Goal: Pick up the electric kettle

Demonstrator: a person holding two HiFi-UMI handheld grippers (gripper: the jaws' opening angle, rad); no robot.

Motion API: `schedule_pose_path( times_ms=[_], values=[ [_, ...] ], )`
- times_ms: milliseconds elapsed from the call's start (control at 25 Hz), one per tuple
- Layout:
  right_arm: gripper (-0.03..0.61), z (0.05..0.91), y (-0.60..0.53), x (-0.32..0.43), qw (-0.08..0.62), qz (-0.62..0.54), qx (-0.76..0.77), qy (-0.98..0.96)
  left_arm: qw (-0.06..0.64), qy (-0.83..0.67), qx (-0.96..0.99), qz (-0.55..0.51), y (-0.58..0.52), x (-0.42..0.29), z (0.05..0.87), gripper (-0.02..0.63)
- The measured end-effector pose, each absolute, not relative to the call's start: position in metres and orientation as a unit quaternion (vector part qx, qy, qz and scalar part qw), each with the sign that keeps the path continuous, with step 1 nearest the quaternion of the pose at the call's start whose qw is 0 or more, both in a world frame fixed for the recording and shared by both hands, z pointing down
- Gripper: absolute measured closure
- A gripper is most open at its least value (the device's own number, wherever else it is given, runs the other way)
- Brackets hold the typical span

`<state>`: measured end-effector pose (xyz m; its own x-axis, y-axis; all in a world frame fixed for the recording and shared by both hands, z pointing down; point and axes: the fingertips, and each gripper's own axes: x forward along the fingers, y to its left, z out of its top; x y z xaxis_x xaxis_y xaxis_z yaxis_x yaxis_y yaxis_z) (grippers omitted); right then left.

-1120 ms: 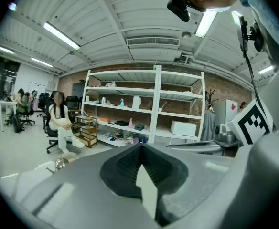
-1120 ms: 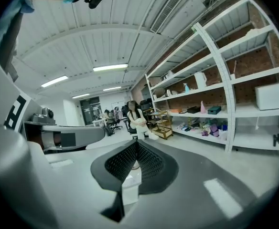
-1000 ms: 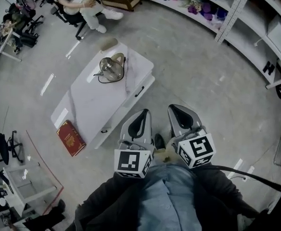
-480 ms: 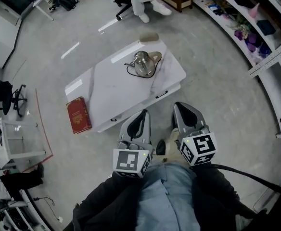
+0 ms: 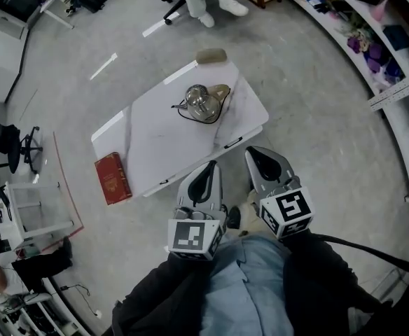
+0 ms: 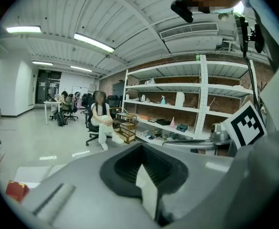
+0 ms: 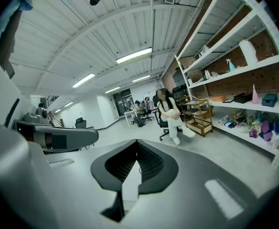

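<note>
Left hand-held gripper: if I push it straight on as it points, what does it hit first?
Probably nothing close. The left hand-held gripper points about level, so its line seems to pass over the white table and above the kettle, towards the distant wooden cart. Depth is unclear.

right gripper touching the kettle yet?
Apart. Head view: the right gripper is held near the person's body, with table top and floor between it and the kettle.

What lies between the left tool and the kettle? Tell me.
In the head view, only the bare white table top separates the left tool from the kettle, apart from the kettle's black cord lying at its base.
</note>
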<state>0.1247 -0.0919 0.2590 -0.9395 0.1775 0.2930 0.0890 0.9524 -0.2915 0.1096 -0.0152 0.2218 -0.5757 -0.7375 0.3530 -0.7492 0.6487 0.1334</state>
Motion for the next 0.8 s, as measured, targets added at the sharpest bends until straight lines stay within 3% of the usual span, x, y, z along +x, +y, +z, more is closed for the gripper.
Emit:
schedule_pose_path(
  times_ms=[480, 800],
  values=[
    [0.551, 0.22, -0.165, 0.06, 0.121, 0.117, -0.108, -0.98, 0.151, -0.916, 0.372, 0.017, -0.081, 0.052, 0.177, 0.612],
    [0.551, 0.213, -0.172, 0.023, 0.116, 0.111, -0.125, -0.979, 0.134, -0.937, 0.323, 0.004, -0.058, 0.026, 0.174, 0.612]
  ],
)
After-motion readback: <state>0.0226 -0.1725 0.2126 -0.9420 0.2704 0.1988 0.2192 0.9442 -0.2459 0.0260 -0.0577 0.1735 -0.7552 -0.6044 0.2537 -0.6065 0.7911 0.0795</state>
